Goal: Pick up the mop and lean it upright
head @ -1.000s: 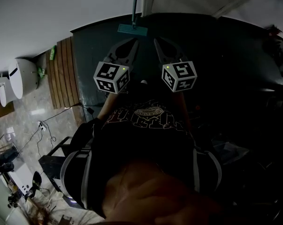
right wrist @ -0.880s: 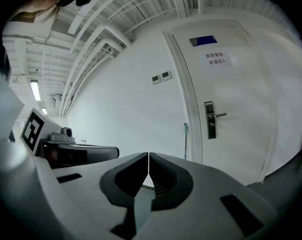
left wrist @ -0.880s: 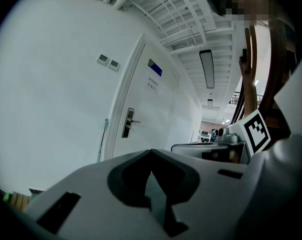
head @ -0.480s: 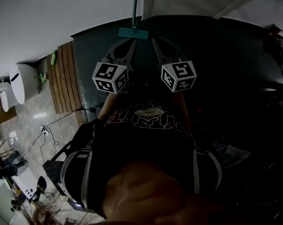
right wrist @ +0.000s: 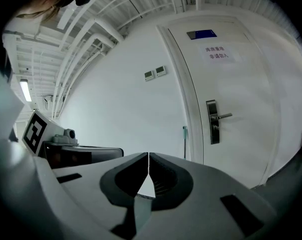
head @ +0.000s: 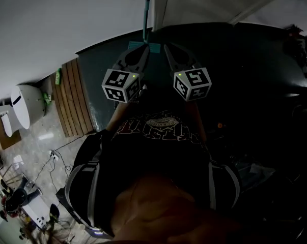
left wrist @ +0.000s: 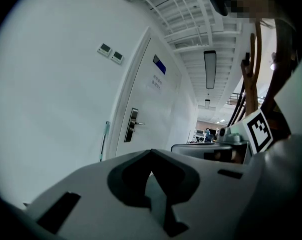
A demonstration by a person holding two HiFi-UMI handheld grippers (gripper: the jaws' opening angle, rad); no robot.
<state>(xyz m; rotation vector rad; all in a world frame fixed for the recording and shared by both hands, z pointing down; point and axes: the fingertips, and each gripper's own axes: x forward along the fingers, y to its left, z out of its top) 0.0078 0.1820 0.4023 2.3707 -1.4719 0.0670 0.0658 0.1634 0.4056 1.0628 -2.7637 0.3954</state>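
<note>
Head view: the mop is parked upright against the white wall, right at the edge of the door frame. It has a skinny teal pole, and its flat teal head sits down on the dark floor, partly hidden behind the gripper tips. The left gripper and right gripper are side by side just short of it, and neither one is touching it.

Left gripper view: the jaws of the left gripper are pressed together with nothing in them. The mop shows up past them as a thin pole with a greenish grip on top, standing against the wall just left of the door. The right gripper's marker cube peeks in on the right.

Right gripper view: same deal. The right gripper has its jaws closed tip to tip and is empty. The mop stands well beyond them, between the wall and the door, a bit left of the door handle.
</note>
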